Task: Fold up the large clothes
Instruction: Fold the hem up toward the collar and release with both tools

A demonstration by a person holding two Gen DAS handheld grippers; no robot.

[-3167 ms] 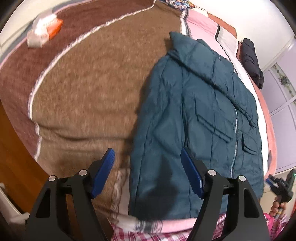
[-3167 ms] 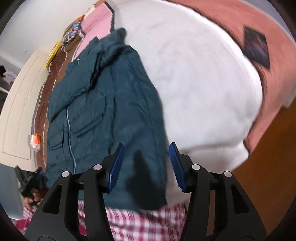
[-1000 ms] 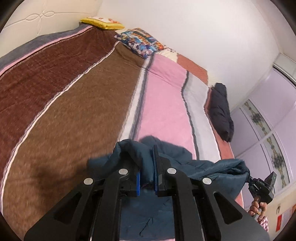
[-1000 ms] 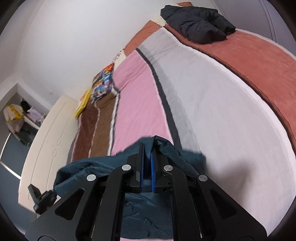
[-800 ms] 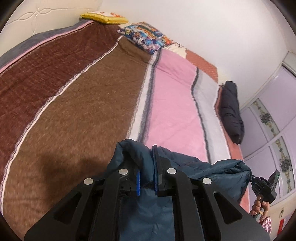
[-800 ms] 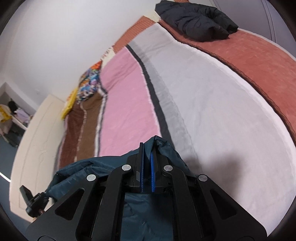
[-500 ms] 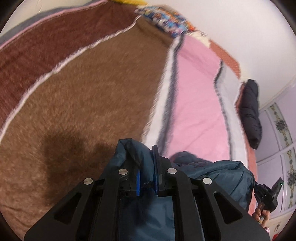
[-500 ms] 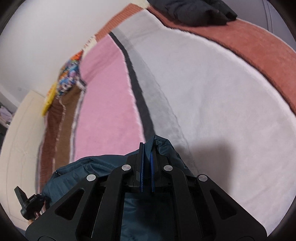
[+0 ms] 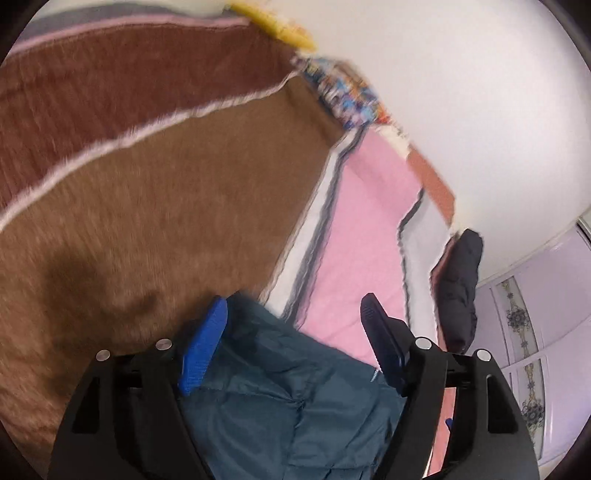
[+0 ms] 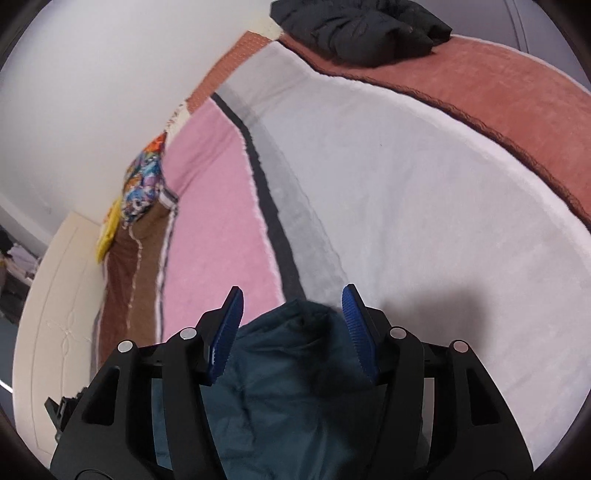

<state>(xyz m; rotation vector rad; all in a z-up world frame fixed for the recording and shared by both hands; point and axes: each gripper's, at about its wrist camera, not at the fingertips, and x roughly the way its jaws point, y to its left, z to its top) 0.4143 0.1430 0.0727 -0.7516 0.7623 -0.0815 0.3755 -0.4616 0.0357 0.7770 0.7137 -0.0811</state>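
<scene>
A dark teal quilted jacket (image 9: 291,391) lies on the striped bed blanket (image 9: 155,206), its folded edge toward the far side. In the left wrist view my left gripper (image 9: 293,308) has its jaws opening wide, and the jacket's corner sits loose between the blue pads without being pressed. The right wrist view shows the same jacket (image 10: 291,373) bunched between the fingers of my right gripper (image 10: 291,295), whose jaws are also opening; its pads stand apart from the cloth. The rest of the jacket is hidden below both grippers.
A black jacket (image 10: 362,29) lies crumpled at the far corner of the bed, also seen as a dark heap (image 9: 461,288). A colourful pillow (image 10: 144,184) and a yellow one (image 9: 280,26) rest by the white wall. Lilac wardrobe doors (image 9: 535,332) stand on the right.
Both grippers came down toward the bed with the jacket's edge pinched, then their jaws sprang apart. The cloth has dropped out of both grips and now rests folded over on the blanket.
</scene>
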